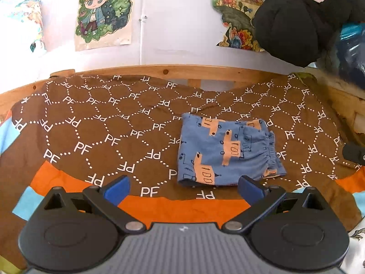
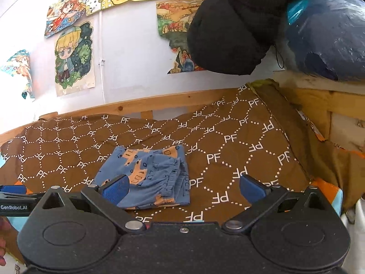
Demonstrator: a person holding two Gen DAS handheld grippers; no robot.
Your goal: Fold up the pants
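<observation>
On the left, the left gripper [image 1: 182, 188] hovers over the brown PF-patterned bedspread [image 1: 95, 123] with its jaws spread wide and empty. Just ahead lie the blue pants [image 1: 225, 150], already a compact folded square, elastic waistband to the right. Farther right, the right gripper [image 2: 182, 188] is likewise released, holding nothing. The fold looks nearly done; best to press the layers flat and square the edges without dragging the bedspread.
</observation>
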